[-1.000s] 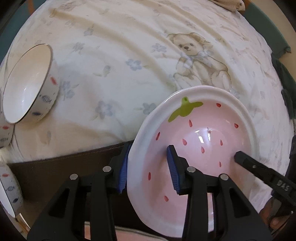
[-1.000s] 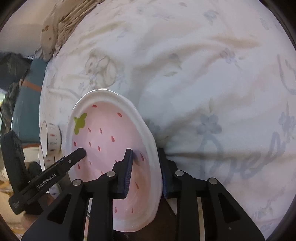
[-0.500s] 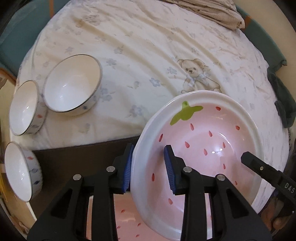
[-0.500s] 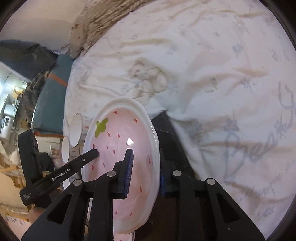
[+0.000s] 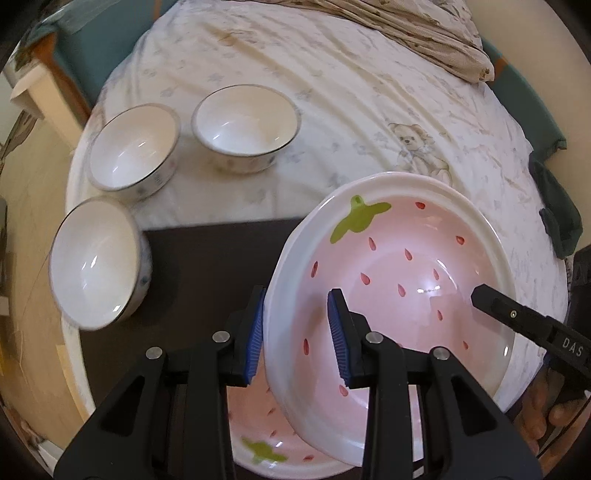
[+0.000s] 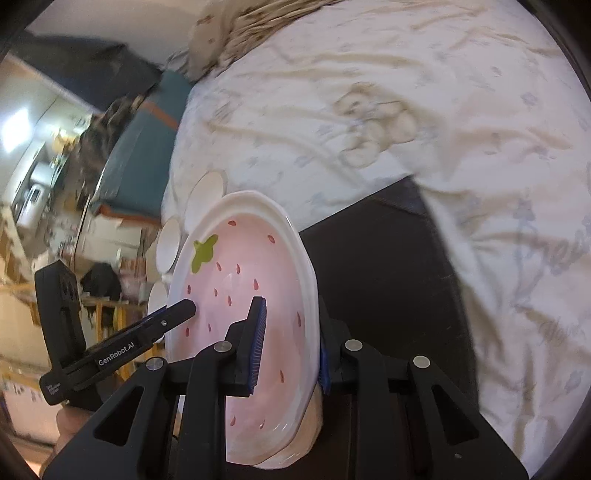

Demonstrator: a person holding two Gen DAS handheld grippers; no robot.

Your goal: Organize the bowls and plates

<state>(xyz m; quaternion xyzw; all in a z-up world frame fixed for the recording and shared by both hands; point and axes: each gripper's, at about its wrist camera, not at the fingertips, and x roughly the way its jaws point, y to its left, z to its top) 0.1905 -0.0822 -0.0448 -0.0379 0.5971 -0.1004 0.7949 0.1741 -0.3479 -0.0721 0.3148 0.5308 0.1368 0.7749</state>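
Observation:
A pink strawberry plate (image 5: 406, 280) with a white rim is held tilted in the air between both grippers. My left gripper (image 5: 295, 332) is shut on its left rim. My right gripper (image 6: 288, 343) is shut on its right rim, and the plate (image 6: 236, 295) fills that view's lower middle. A second strawberry plate (image 5: 266, 439) lies flat below the held one. Three white bowls stand to the left: one (image 5: 245, 127) farthest on the bedsheet, one (image 5: 133, 151) beside it, one (image 5: 96, 262) nearest.
A dark brown board (image 5: 207, 258) lies on a bed covered by a cream bear-print sheet (image 5: 351, 92). A crumpled blanket (image 5: 424, 33) lies at the far end. Room furniture (image 6: 55, 184) shows blurred left of the bed.
Both grippers have lifted the plate higher and pulled back. More of the bed, all three bowls and the second plate underneath have come into view.

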